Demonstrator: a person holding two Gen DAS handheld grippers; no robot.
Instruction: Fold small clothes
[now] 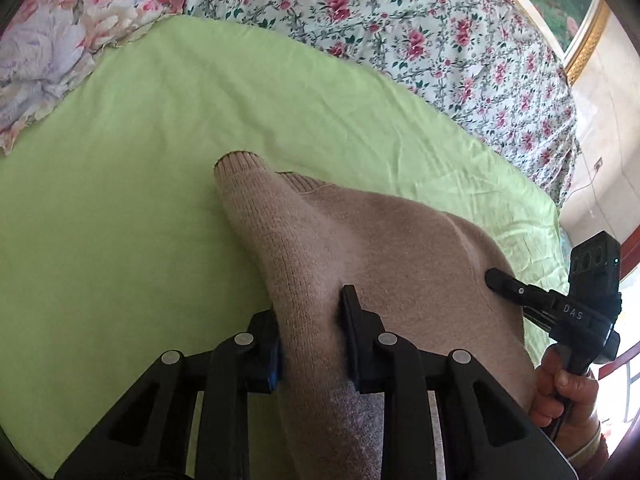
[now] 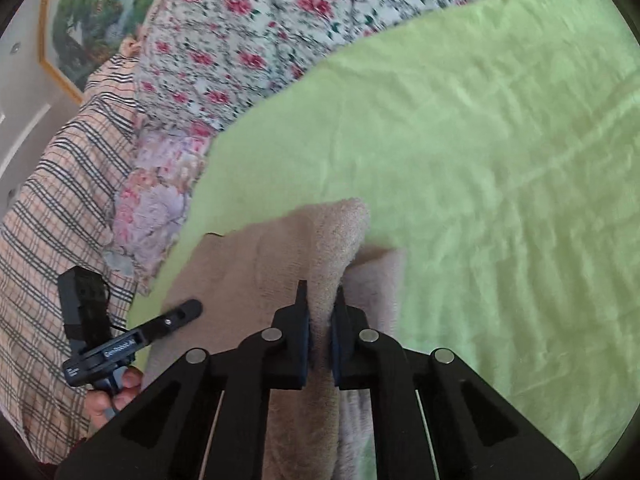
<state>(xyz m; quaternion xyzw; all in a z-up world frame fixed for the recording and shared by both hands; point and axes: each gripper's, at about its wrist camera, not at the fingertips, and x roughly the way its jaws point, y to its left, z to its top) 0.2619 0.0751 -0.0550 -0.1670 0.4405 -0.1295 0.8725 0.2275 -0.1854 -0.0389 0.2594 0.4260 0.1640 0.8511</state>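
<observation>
Beige knit sweater (image 1: 360,240) lies lower centre on the green sheet (image 1: 120,160), long axis running from the cuff at mid frame down toward both grippers. Left gripper (image 1: 312,320) pinches a raised fold of sleeve, jaws narrowed on the knit. Right gripper (image 2: 320,312) nearly closed on another raised ridge of sweater, lower centre of its view. Both tilt down and forward, side by side, each equally at the cloth

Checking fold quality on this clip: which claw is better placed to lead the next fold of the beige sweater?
Probably the left claw: it pinches the sleeve of the sweater, with bare green sheet beside it. The right claw only clamps a bunched fold.
</observation>
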